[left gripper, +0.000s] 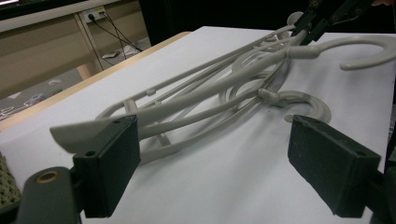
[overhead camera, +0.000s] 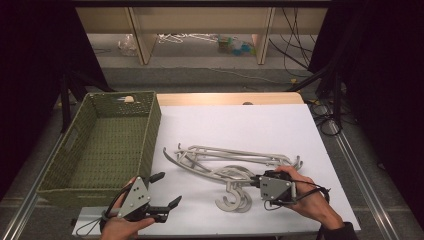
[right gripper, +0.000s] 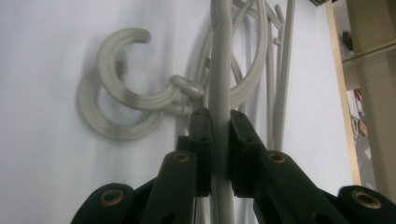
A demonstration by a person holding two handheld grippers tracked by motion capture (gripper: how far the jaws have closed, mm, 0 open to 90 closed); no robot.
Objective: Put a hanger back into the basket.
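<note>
Jaws clamped: the right gripper (right gripper: 219,140) pinches a hanger (right gripper: 220,70) by its bar, near the hook. The left gripper (left gripper: 215,163) waits wide open beside the pile (overhead camera: 225,162) on the white table (overhead camera: 280,130), right of the basket (overhead camera: 150,125). Light, stiff, slick plastic, likely to snag its neighbours.

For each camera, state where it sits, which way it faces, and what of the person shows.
High view: above the person's side, looking forward and down on the table; both hands, left gripper, right gripper.
Left gripper view: between open jaws, level across the sheet toward the hangers.
Right gripper view: along jaws shut on a hanger bar.
Shared: the hangers show in all three views.
</note>
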